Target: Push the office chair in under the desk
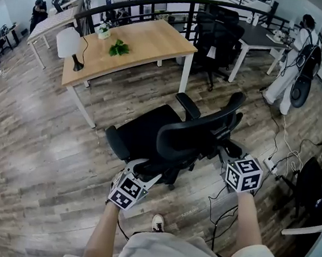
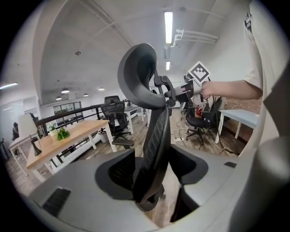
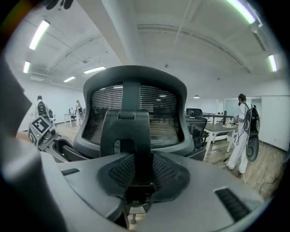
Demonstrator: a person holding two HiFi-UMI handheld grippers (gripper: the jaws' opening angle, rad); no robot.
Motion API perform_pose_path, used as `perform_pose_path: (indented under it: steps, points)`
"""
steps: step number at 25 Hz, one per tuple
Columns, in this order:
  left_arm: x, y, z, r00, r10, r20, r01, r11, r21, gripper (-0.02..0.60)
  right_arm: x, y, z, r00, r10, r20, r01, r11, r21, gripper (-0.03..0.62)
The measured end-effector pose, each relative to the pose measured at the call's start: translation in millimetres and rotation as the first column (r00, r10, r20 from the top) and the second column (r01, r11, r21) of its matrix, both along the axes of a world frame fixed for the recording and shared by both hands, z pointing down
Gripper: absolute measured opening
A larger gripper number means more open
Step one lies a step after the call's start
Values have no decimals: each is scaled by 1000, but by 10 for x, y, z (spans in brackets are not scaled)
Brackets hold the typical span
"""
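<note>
A black mesh office chair [image 1: 166, 137] stands on the wood floor, its seat facing the wooden desk [image 1: 142, 41] and about a chair's length short of it. My left gripper [image 1: 144, 172] is at the left side of the backrest. In the left gripper view the backrest [image 2: 154, 149] stands edge-on between the jaws of the left gripper [image 2: 154, 195], with floor showing beside it. My right gripper [image 1: 225, 156] is behind the headrest. The right gripper [image 3: 136, 190] is shut round the headrest stem [image 3: 133, 136]. The right gripper [image 2: 183, 93] also shows in the left gripper view.
On the desk stand a white lamp [image 1: 69, 44] and a small plant [image 1: 119, 48]. A second desk [image 1: 260, 35] with black chairs is at the back right, and a person in white [image 1: 290, 71] stands beside it. Cables and a power strip [image 1: 270, 164] lie at the right.
</note>
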State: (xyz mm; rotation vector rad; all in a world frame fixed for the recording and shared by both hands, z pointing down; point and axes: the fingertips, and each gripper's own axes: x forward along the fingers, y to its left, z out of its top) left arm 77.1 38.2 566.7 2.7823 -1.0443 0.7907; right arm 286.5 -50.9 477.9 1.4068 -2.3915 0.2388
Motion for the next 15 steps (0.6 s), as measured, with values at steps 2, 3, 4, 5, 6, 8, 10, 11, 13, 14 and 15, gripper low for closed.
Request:
perform_pose_path:
  steps: [2,3,4,5,6,8,10,11,13,14,15]
  points:
    - [-7,-3,0,1000,4,-7,-5,1000,-14,278,-8,-18,-7,1000,2,2,-2,1000,3,87]
    - [-7,-6,-2,1000,8,-17,-8,1000,-14,278,-10,-26,-9,1000,4,2,-4,1000,3,87]
    - [-4,-12,-3,999,13,-30,-14,1000,-12,278,-10,-34,-11,1000,9,3,-9,1000,3,87]
    - [1,-18,-1,999,20,-43,-20,1000,-12,278,-8,-44,-11,1000,17,6,-17,1000,3,87]
    - [6,-22,5,998,26,-53,-27,1000,-13,278,-6,-55,-8,1000,27,12,-27,1000,2,86]
    - [15,-20,19,997,36,-64,-38,999,-18,278,1,-71,5,999,44,24,-44,999,1,83]
    - [19,-23,24,997,41,-64,-42,999,-20,278,3,-84,9,998,48,29,-48,999,-1,81]
    - [14,-33,22,997,40,-61,-42,999,-19,278,-2,-95,7,999,46,29,-46,999,-1,81]
    - [-9,-69,18,998,36,-53,-37,999,-13,278,-27,-127,6,999,38,24,-38,999,0,81]
    - [-25,-90,19,998,33,-50,-34,999,-11,278,-42,-143,11,999,35,21,-35,999,0,83]
    - [-44,-111,22,998,30,-48,-31,999,-10,278,-59,-158,18,999,34,18,-34,999,-2,81]
